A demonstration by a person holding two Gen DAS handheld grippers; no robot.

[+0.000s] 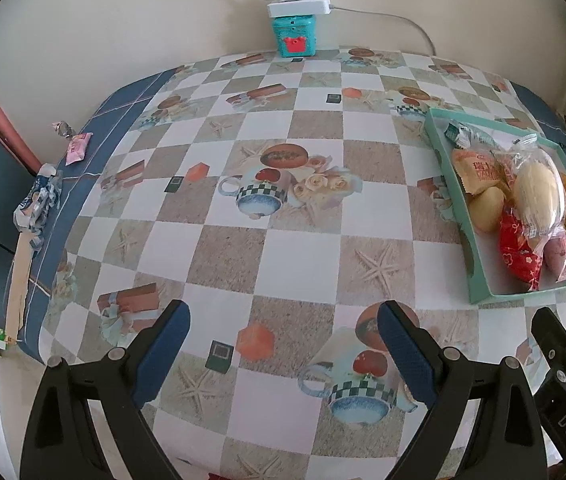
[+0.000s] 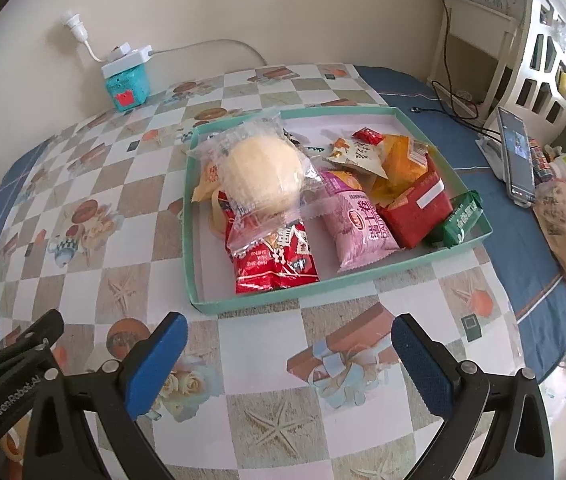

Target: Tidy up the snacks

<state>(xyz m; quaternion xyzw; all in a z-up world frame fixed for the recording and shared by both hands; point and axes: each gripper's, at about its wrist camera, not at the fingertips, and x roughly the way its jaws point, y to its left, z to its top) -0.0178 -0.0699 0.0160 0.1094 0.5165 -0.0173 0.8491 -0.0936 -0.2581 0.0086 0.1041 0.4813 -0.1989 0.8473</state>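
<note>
Shallow teal cardboard tray sitting on checkered tablecloth, holding wrapped snacks: clear-bagged round bun, red packet, pink packet. Left gripper and right gripper hovering near tray's front edge, jaws spread, empty.

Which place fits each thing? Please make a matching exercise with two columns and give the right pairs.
Things:
1. pink snack packet
2. green snack bar
3. phone
4. teal box

Places:
A. propped upright on the blue cloth, right of the tray
B. against the wall, under a white power strip
C. on the tray's right rim
D. flat inside the tray

Pairs: 1-D, 2-C, 3-A, 4-B
</note>
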